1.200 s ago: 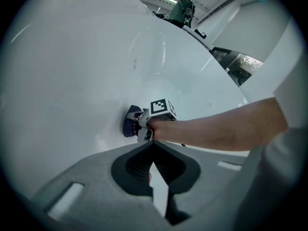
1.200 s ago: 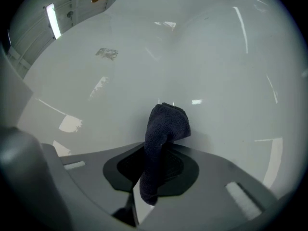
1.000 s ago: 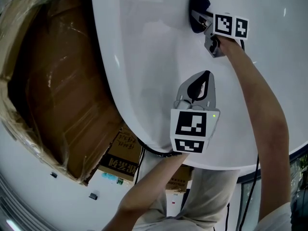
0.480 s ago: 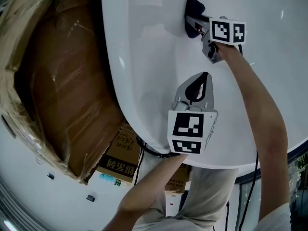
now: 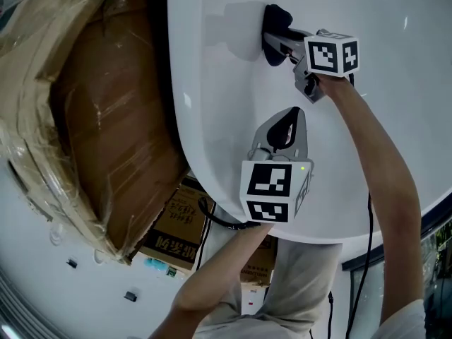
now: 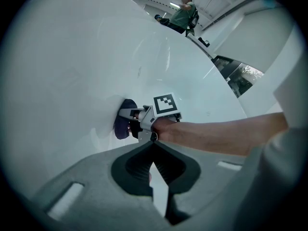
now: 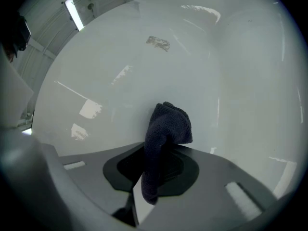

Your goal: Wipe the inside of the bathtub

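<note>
The white bathtub [image 5: 226, 119] fills the head view. My right gripper [image 5: 277, 39] is shut on a dark blue cloth [image 5: 272, 21] and presses it against the tub's inner wall near the left side. In the right gripper view the cloth [image 7: 166, 126] sticks up from between the jaws of the right gripper [image 7: 156, 153], its folded end touching the tub wall [image 7: 144, 61]. My left gripper [image 5: 299, 113] hangs over the tub's inside nearer me, shut with nothing in it. In the left gripper view, beyond the left gripper [image 6: 153, 147], the right gripper [image 6: 134, 117] holds the cloth [image 6: 121, 127].
A large cardboard box wrapped in plastic [image 5: 99, 119] lies left of the tub. Smaller printed cartons [image 5: 176, 224] sit below the tub's rim [image 5: 205, 189]. A black cable [image 5: 367, 253] runs along my right arm. A seated person [image 6: 183, 14] is far behind the tub.
The right gripper has slid the cloth along the tub wall toward the left side. The left gripper has stayed about where it was, and the head view has shifted.
</note>
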`<state>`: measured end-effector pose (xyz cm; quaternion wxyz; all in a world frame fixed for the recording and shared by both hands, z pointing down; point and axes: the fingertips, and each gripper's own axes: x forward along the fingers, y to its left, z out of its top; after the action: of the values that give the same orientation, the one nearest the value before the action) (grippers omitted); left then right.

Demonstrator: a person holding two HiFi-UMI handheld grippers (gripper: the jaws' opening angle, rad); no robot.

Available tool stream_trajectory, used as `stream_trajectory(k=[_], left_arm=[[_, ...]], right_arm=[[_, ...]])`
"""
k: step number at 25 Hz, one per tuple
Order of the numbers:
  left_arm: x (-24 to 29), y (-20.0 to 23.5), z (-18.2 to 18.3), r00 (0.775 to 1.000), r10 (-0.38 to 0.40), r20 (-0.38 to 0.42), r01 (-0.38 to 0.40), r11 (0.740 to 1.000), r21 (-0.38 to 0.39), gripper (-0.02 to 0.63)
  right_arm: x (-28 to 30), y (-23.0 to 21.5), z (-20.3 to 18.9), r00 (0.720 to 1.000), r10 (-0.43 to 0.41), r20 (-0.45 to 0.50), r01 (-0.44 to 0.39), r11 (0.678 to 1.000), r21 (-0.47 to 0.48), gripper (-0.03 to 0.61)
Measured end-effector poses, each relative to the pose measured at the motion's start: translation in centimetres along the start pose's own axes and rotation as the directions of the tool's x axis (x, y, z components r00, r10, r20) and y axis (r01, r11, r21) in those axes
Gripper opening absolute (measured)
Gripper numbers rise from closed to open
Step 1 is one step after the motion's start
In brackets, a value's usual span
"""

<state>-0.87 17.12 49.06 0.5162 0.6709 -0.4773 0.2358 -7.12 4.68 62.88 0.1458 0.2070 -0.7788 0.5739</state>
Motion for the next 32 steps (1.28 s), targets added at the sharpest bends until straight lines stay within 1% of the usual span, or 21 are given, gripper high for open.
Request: stream_trajectory(k=[6,10,13,17,22,26,29,32], left_arm=[[-1.2,0.2,0.7,1.000,0.001,0.024,-0.001,1.000,-0.025,-0.002],[-1.8,0.0,0.7,1.000,-0.001,0.028,0.001,1.000,-0.029,-0.002],[-2.4,-0.2,0.7,1.000,-0.004,0.031,0.004,1.000,-0.027,-0.002],[-3.1,-0.7,0.6,0.999,-0.005,0.035,0.005,1.000,-0.014,-0.002],[-4.0,-0.7,1.0,0.999,0.013,0.049,-0.012,1.000,-0.010,-0.002],[-4.9,-1.1,1.2,0.998,0.012,0.061,-0.012,1.000,-0.007,-0.002],[-5.6,-0.9,1.2,0.997,0.039,0.065,-0.038,0.999,-0.019,-0.002],[-6.1,-0.8,1.3,0.996,0.067,0.066,-0.066,0.998,-0.013,-0.002]], right_arm=[[-0.9,3.1,1.1,0.998,0.066,0.002,-0.065,0.997,-0.045,0.054],[-1.4,5.4,1.3,0.995,0.102,-0.002,-0.102,0.993,-0.064,0.054],[-2.0,7.5,1.6,0.989,0.147,-0.008,-0.147,0.986,-0.082,0.053],[-2.9,10.6,2.1,0.977,0.211,-0.004,-0.210,0.971,-0.112,0.052],[-4.0,14.1,2.8,0.963,0.270,0.011,-0.266,0.955,-0.129,0.052],[-5.1,16.8,3.4,0.947,0.320,0.007,-0.314,0.935,-0.164,0.052],[-5.6,18.5,3.6,0.936,0.352,0.007,-0.345,0.921,-0.183,0.052],[-6.2,19.9,4.0,0.922,0.386,0.017,-0.377,0.908,-0.184,0.052]])
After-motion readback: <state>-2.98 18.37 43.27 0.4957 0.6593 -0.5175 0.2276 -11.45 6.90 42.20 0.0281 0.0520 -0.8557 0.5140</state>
